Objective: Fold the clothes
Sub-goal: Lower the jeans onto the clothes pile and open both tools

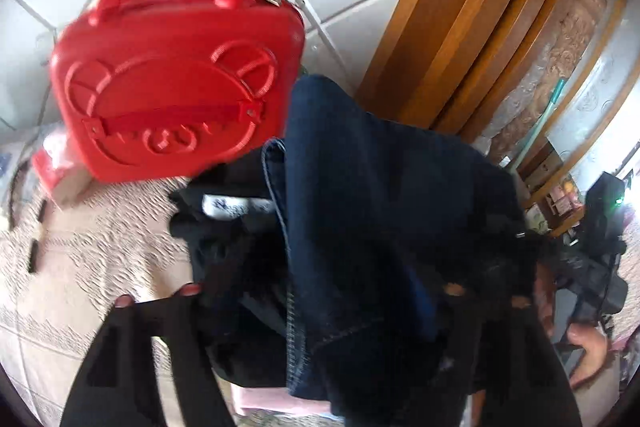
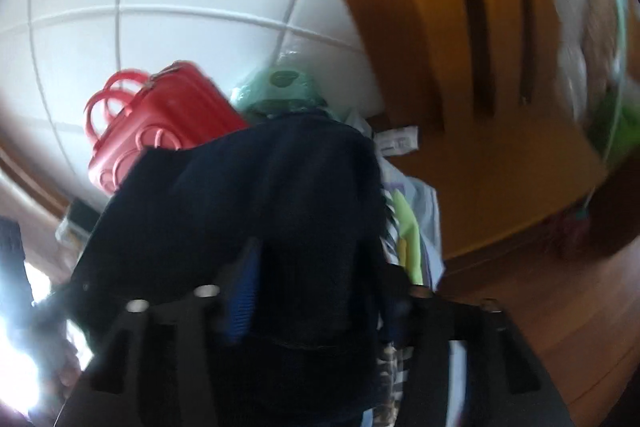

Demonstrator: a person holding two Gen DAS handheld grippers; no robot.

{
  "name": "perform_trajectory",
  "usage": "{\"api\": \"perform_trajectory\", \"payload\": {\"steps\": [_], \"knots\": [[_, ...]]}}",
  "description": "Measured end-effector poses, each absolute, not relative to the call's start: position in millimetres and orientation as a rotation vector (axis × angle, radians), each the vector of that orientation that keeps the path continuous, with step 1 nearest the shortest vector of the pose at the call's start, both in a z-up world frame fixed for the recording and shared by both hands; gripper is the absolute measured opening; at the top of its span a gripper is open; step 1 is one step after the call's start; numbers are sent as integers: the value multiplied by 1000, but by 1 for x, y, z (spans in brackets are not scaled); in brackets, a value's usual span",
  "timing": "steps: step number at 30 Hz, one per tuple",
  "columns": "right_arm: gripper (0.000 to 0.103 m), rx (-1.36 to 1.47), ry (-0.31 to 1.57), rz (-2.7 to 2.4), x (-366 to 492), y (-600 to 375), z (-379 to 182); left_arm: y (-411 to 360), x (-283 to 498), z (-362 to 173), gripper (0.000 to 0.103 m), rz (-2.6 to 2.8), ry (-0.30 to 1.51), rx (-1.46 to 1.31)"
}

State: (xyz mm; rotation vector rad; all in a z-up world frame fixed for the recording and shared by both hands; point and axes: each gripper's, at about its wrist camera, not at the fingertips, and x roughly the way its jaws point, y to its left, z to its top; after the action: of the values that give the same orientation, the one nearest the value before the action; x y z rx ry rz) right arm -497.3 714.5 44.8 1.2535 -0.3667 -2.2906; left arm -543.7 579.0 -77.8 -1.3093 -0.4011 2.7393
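Note:
Dark blue jeans (image 1: 372, 211) hang bunched between my two grippers, lifted over a beige patterned bedspread (image 1: 100, 259). A black garment with a white label (image 1: 236, 207) lies under them. My left gripper (image 1: 316, 303) has its black fingers (image 1: 132, 343) around the denim; the cloth hides the tips, so I cannot tell the grip. In the blurred right wrist view the jeans (image 2: 248, 203) drape over my right gripper (image 2: 316, 311), whose blue pads (image 2: 244, 303) press into the fabric.
A red hard case with a handle (image 1: 176, 79) stands at the back against a white tiled wall. A wooden frame (image 1: 472, 27) runs along the right. A pile of coloured clothes (image 2: 408, 239) and a green bag (image 2: 280, 91) lie beyond.

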Motion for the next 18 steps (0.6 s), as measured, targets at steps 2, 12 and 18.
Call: {"api": "perform_trajectory", "payload": {"steps": [2, 12, 18], "knots": [[76, 1211, -423, -2289, -494, 720, 50, 575, -545, -71, 103, 2822, -293, -1354], [101, 1035, -101, -2495, -429, 700, 116, 565, -518, -52, 103, 2915, -96, -1345], [101, 1001, -38, -2488, -390, 692, 125, 579, -483, -25, 103, 2883, -99, -1276]]}}
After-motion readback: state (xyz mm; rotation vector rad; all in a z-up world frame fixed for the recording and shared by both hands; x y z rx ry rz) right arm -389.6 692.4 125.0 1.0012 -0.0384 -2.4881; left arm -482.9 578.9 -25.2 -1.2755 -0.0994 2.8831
